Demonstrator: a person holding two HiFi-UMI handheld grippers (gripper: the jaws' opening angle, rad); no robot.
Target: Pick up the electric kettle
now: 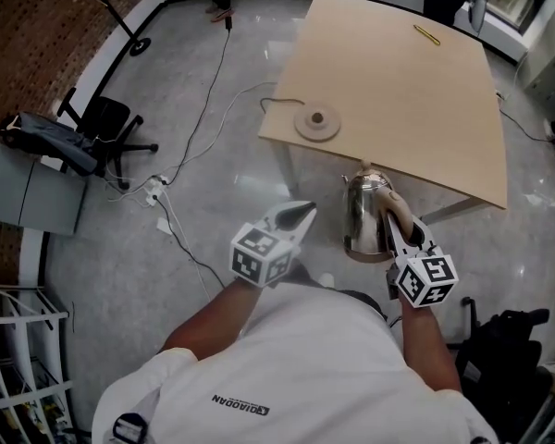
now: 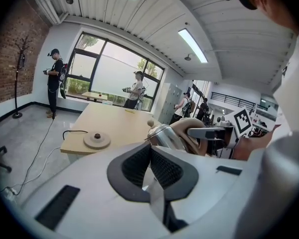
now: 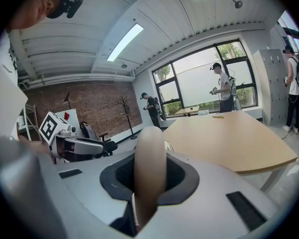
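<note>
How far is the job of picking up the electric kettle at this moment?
Done: the kettle is off its round base, which sits bare on the table; it hangs over the floor. In hand: the right hand-held gripper is clamped on its tan handle; the left hand-held gripper is shut, empty. Left: seemingly nothing but keeping the grip.

Kettle base on table, nr its front-L corner; thin item nr table's far edge. Kettle off table, just before its near edge. Office chair well L of table.
</note>
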